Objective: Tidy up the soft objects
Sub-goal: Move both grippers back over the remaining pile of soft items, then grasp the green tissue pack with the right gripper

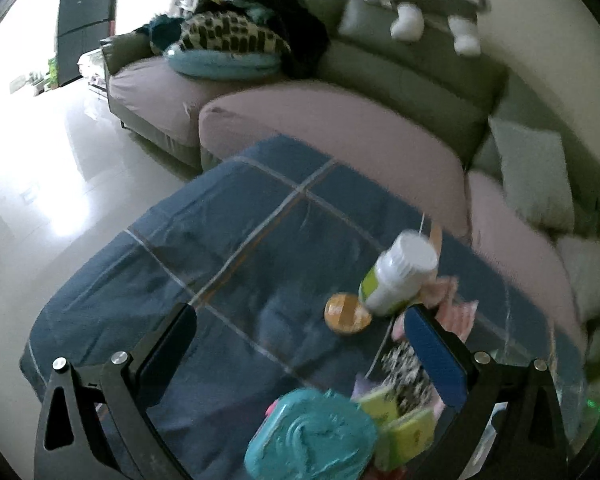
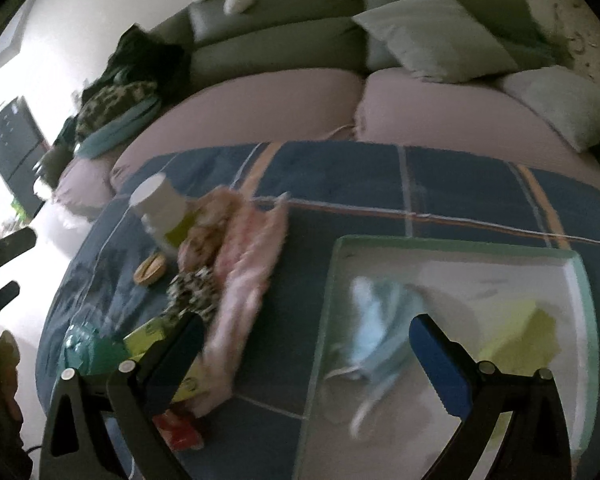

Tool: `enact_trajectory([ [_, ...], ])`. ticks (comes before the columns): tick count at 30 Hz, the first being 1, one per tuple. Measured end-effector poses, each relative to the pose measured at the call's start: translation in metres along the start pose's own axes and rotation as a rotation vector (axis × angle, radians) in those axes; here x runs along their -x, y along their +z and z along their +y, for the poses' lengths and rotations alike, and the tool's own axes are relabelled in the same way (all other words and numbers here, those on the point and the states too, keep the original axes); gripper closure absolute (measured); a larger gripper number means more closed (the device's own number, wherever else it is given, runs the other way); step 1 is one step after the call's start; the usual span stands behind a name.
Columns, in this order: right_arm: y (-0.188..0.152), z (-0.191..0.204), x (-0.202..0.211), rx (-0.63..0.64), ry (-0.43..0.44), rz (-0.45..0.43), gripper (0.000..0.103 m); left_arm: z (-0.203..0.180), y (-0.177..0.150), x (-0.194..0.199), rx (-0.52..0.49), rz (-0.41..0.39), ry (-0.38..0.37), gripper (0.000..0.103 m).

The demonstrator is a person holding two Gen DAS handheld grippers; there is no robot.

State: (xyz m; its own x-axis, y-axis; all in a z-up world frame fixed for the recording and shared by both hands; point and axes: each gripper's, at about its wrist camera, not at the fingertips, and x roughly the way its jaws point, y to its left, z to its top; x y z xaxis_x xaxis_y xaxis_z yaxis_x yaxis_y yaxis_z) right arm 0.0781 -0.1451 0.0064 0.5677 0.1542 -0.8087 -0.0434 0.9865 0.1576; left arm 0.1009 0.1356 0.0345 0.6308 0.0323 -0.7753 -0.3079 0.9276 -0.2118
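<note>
Right wrist view puts the soft things in front of you: a pink fluffy cloth lies crumpled on the blue plaid table cover, stretched from beside the white bottle down toward your near finger, with a leopard-print fabric piece touching its left edge. Expect the pink cloth to be light, limp and a little slippery over the cover; it will drape and trail, so pinch a bunched fold near its middle, not a loose corner. Just to the right sits the pale green-rimmed tray, already holding a light blue cloth and a yellow-green item, too blurred to name. Your right gripper hangs over the tray's near left edge with its jaws spread wide and nothing between them. Left wrist view shows the left gripper equally released and empty, above the cover near a small round orange lid or tin, with a teal container and yellow-green packets close under it. These look rigid, so leave them. Beyond the table, the sofa carries cushions and a grey-and-white plush cat on its backrest. Mind the bottle: it stands against the pink cloth and may tip if you drag the fabric.
</note>
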Motion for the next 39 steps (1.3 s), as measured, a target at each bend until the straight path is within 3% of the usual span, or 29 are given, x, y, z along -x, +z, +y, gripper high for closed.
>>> enact_trajectory([
  [13, -0.027, 0.058, -0.020, 0.160, 0.121, 0.138, 0.000, -0.004, -0.013, -0.022, -0.100, 0.153, 0.083, 0.000],
  [25, -0.042, 0.089, -0.043, 0.259, 0.111, 0.194, 0.000, -0.006, -0.019, -0.038, -0.128, 0.228, 0.111, 0.000],
  [31, -0.041, 0.092, -0.044, 0.264, 0.117, 0.181, 0.013, -0.007, -0.020, -0.042, -0.124, 0.239, 0.101, 0.000],
  [35, -0.040, 0.091, -0.047, 0.258, 0.130, 0.191, 0.033, -0.008, -0.021, -0.044, -0.127, 0.245, 0.101, 0.000],
  [39, -0.040, 0.090, -0.045, 0.255, 0.141, 0.185, 0.035, -0.010, -0.021, -0.045, -0.130, 0.244, 0.104, 0.000],
])
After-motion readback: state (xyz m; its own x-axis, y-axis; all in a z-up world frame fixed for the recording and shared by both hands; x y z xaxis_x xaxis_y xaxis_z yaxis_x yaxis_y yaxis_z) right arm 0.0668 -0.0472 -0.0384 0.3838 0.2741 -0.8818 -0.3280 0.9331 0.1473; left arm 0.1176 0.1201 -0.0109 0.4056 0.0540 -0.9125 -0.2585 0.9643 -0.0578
